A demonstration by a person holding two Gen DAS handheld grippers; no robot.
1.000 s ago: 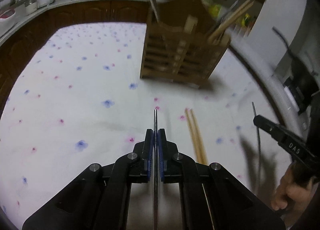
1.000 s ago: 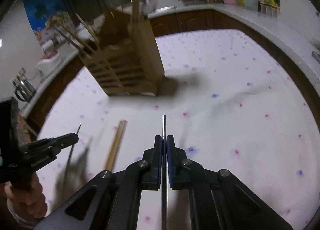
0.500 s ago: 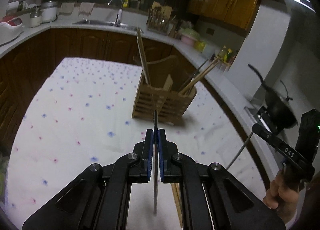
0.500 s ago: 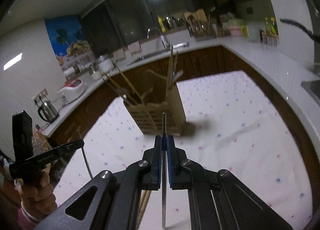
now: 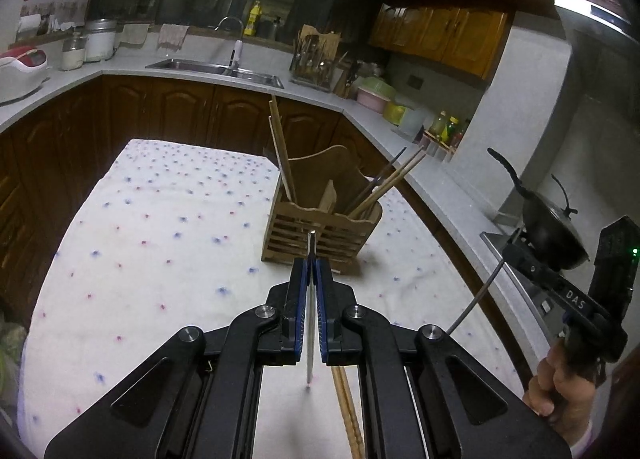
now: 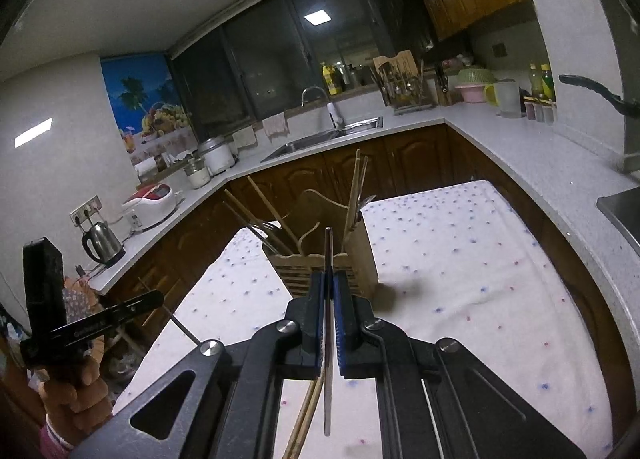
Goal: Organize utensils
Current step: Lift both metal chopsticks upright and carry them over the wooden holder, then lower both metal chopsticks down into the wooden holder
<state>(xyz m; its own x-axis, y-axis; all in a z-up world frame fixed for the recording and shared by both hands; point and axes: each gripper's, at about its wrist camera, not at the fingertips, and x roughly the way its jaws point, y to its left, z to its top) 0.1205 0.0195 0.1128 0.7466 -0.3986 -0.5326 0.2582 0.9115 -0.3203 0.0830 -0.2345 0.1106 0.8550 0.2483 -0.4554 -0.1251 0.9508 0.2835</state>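
Observation:
A slatted wooden utensil holder (image 5: pixel 320 225) (image 6: pixel 362 255) stands upright on the table with several chopsticks leaning in it. My left gripper (image 5: pixel 311 261) hangs above the table in front of the holder, shut on a thin metal chopstick (image 5: pixel 309 339) that runs lengthwise between its blue pads. My right gripper (image 6: pixel 329 275) is likewise shut on a second metal chopstick (image 6: pixel 327 359). Each gripper shows in the other's view, the right gripper (image 5: pixel 510 249) and the left gripper (image 6: pixel 158 297). A pair of wooden chopsticks (image 5: pixel 348 411) (image 6: pixel 306 419) lies on the cloth below the grippers.
The table wears a white cloth with small flowers (image 5: pixel 160 239). A dark wok (image 5: pixel 554 229) sits on the stove to the right. Counters with a sink (image 5: pixel 216 69), a kettle (image 6: pixel 102 245) and a rice cooker (image 6: pixel 150 199) ring the table. A hand (image 5: pixel 560 391) holds the right gripper.
Both grippers have risen from the tabletop with their metal chopsticks and tilted up. The holder now sits lower and smaller in both views, and the wooden pair stays on the cloth.

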